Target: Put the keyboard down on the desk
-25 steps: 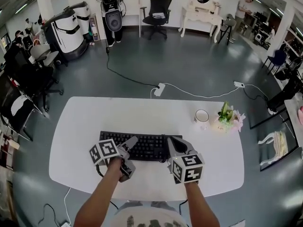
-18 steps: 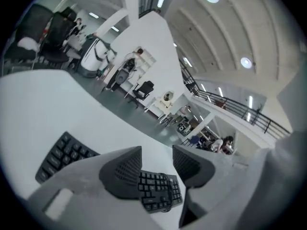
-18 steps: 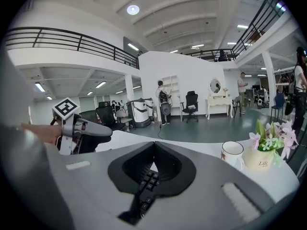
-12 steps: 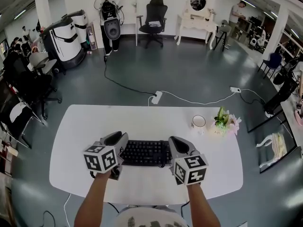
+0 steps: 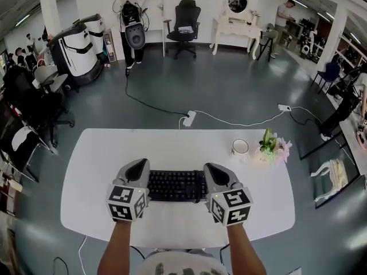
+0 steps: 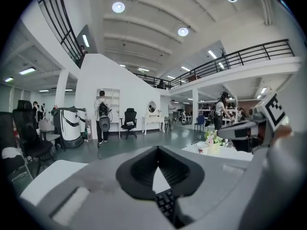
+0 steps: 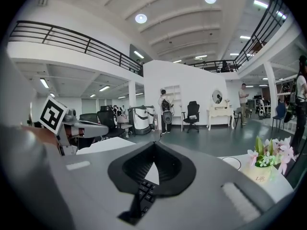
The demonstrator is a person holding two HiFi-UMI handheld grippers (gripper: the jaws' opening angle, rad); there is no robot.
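Note:
The black keyboard [image 5: 175, 185] lies crosswise over the front half of the white desk [image 5: 109, 148]. I cannot tell whether it rests on the desk or hangs just above it. My left gripper [image 5: 139, 172] is shut on the keyboard's left end, where black keys [image 6: 165, 202] show between its closed jaws. My right gripper [image 5: 215, 175] is shut on the right end, with keys [image 7: 143, 191] pinched between its jaws. Both ends of the keyboard are hidden under the grippers.
A white cup [image 5: 240, 147] and a small pot of flowers [image 5: 274, 146] stand at the desk's back right. A power strip [image 5: 188, 118] with cables lies on the floor behind the desk. Office chairs [image 5: 34, 105] stand to the left.
My left gripper has swung from the keyboard's front-left corner to its left end, levelled out and shut on it. The right gripper has stayed shut on the right end.

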